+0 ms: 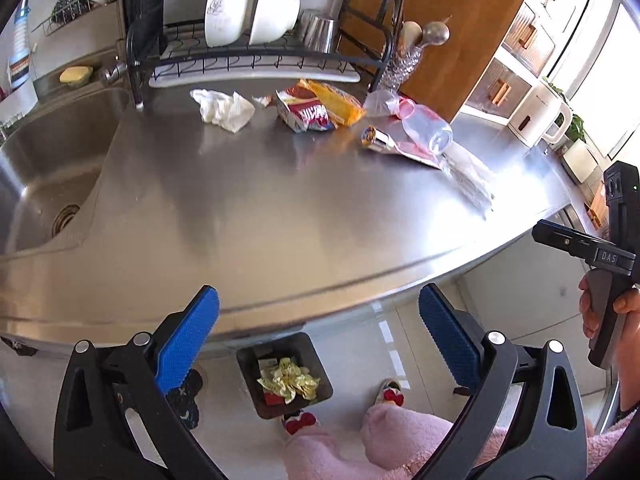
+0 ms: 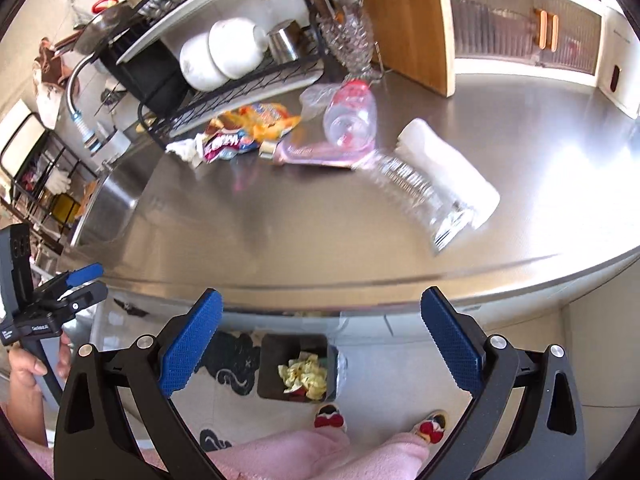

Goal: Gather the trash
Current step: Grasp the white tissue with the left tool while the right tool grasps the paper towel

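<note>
On the steel counter (image 1: 248, 216) lie a crumpled white tissue (image 1: 222, 109), a red and orange snack bag (image 1: 316, 109), a clear plastic bottle (image 1: 426, 130) on a pink wrapper, and a ribbed clear plastic piece (image 2: 416, 196) beside a white roll (image 2: 444, 164). A dark bin (image 1: 285, 376) on the floor below the counter edge holds crumpled yellow wrappers (image 2: 303, 374). My left gripper (image 1: 318, 328) is open and empty above the counter's front edge. My right gripper (image 2: 322, 326) is open and empty too, over the same edge.
A sink (image 1: 48, 168) lies at the left, a black dish rack (image 1: 256, 52) with white bowls at the back, a wooden board (image 1: 452, 32) and white kettle (image 1: 542, 116) at the right. The person's pink-clad legs and slippers (image 2: 330, 416) stand by the bin.
</note>
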{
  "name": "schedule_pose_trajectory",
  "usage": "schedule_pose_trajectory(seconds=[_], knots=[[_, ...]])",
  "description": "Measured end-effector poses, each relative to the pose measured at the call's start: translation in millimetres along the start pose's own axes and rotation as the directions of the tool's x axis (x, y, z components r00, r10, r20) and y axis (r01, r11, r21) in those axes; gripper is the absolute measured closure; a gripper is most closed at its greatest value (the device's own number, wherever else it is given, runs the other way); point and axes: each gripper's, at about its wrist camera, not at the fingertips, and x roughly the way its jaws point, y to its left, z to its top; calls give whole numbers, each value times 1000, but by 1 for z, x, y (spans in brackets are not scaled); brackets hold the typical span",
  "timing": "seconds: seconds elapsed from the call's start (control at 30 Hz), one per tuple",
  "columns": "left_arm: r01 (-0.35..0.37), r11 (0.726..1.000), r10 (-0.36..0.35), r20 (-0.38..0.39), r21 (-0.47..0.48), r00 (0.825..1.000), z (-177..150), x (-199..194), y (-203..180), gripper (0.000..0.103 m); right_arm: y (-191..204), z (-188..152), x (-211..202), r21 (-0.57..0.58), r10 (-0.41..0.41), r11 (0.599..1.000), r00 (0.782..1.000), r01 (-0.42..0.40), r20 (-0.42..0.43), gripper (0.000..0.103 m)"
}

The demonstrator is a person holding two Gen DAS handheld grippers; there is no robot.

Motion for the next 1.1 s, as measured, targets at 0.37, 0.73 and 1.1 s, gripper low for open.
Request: schedule_pose_trajectory(seconds=[0.37,0.73,1.1], knots=[[-1,1000,2,52,-30,999,88,45,12,9,-56,75,29,23,-120,993,993,120,22,32],[-133,979,147,87,-152,985,153,96,71,16,-95,95,64,79,-158,984,987,160,-37,37],[-182,965,175,-49,-188,983,172,151,117,24,-108,99,93,94,-143,984,983,154,-115,54]])
